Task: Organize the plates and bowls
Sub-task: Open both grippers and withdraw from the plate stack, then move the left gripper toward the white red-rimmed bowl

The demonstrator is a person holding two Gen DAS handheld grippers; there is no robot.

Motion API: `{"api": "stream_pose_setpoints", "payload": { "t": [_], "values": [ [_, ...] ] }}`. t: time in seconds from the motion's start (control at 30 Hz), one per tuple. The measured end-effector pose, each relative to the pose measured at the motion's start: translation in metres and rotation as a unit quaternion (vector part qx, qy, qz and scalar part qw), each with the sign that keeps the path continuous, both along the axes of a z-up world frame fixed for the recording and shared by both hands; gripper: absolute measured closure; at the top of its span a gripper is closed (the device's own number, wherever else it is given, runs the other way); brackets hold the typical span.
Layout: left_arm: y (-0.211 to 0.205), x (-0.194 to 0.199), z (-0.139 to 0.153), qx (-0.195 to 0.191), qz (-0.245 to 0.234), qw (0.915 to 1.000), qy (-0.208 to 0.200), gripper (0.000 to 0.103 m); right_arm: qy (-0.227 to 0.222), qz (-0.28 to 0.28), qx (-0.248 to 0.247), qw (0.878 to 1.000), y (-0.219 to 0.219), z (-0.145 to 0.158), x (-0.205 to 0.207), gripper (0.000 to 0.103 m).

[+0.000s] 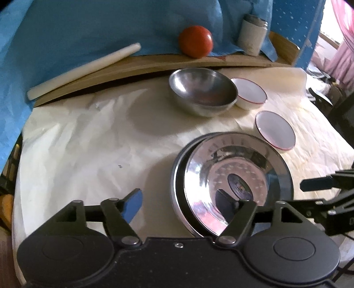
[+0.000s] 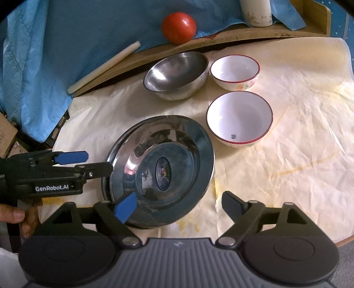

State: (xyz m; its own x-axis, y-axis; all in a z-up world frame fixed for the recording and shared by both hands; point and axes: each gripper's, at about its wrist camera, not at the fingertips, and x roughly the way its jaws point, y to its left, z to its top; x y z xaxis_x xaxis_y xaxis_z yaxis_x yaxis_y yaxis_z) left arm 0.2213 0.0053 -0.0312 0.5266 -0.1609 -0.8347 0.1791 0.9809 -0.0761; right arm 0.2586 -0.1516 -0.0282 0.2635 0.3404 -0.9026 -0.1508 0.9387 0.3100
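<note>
A stack of shiny steel plates (image 1: 234, 175) (image 2: 163, 168) lies on the paper-covered table. A steel bowl (image 1: 202, 90) (image 2: 177, 74) sits behind it, with two white red-rimmed bowls to its right, a far one (image 1: 250, 92) (image 2: 235, 71) and a near one (image 1: 275, 129) (image 2: 239, 118). My left gripper (image 1: 179, 199) is open, its right finger over the plates' near rim; in the right wrist view it (image 2: 93, 162) sits at the plates' left edge. My right gripper (image 2: 178, 205) is open, its left finger over the plates' near rim; in the left wrist view it (image 1: 314, 185) sits at right.
A wooden board (image 1: 141, 66) (image 2: 221, 39) runs along the back with a red tomato (image 1: 195, 41) (image 2: 178, 27), a white rolling pin (image 1: 84, 69) (image 2: 104, 66) and a white cup (image 1: 252, 33) (image 2: 256, 12) on it. Blue cloth (image 1: 88, 28) hangs behind.
</note>
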Motion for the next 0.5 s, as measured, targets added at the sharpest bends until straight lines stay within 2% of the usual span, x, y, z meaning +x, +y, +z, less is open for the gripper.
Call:
{"api": "stream_pose_setpoints", "payload": {
  "t": [0.07, 0.33, 0.5],
  "values": [
    [0.003, 0.001, 0.002, -0.003, 0.008, 1.0, -0.004, 0.017, -0.005, -0.003, -0.002, 1.0, -0.001, 0.002, 0.0, 0.007],
    [0.002, 0.007, 0.008, -0.012, 0.028, 0.9994, -0.015, 0.007, -0.021, -0.027, -0.011, 0.999, -0.016, 0.012, -0.002, 0.001],
    [-0.007, 0.018, 0.014, -0.027, 0.037, 0.9987, -0.023, 0.001, -0.028, -0.043, -0.019, 0.998, -0.036, 0.019, 0.0, 0.001]
  ]
}}
